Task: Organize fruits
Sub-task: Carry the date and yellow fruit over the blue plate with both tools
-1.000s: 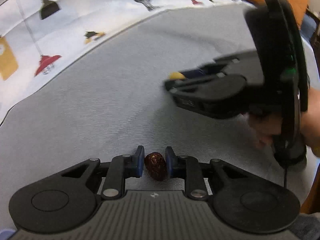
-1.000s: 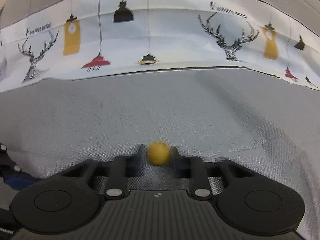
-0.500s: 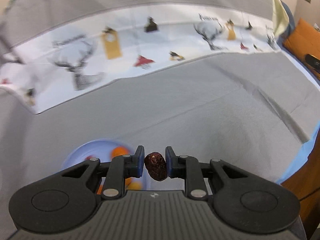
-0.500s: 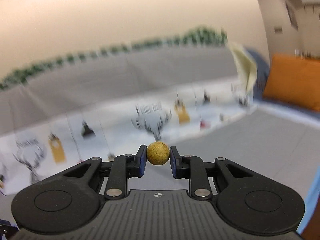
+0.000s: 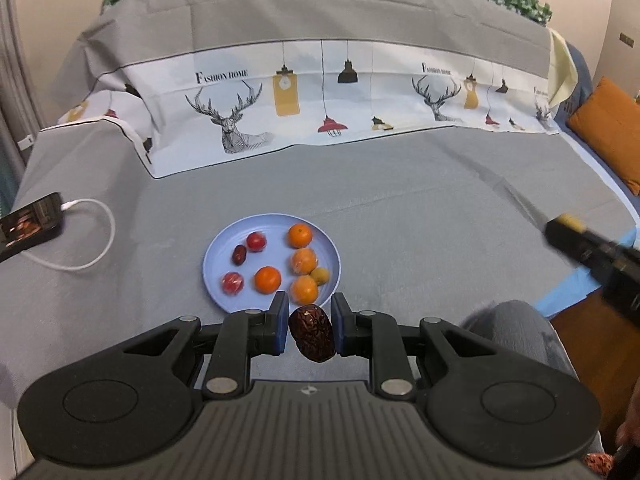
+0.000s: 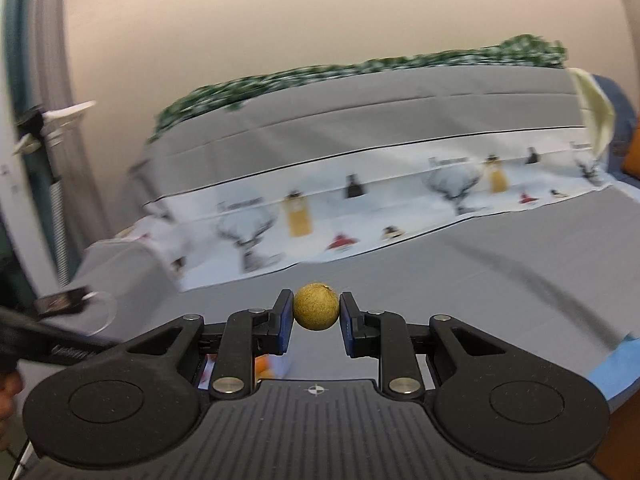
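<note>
My left gripper (image 5: 310,330) is shut on a dark red dried date (image 5: 312,333) and holds it above the near rim of a light blue plate (image 5: 216,252). The plate lies on the grey cloth and holds several oranges (image 5: 300,236), two red fruits (image 5: 256,241), a small date (image 5: 239,255) and a small yellow fruit (image 5: 320,276). My right gripper (image 6: 316,314) is shut on a small round tan-yellow fruit (image 6: 316,312), held in the air. It also shows at the right edge of the left wrist view (image 5: 588,246).
A phone (image 5: 30,222) with a white charging cable (image 5: 90,240) lies on the cloth at the left. A printed white cloth band (image 5: 320,100) runs across the back. An orange cushion (image 5: 608,128) sits at the far right. The cloth's edge drops off at the right.
Both grippers have lifted and tilted up, each keeping its fruit. The left view swung from the bare cloth to the plate. The right view rose from the cloth to the back wall.
</note>
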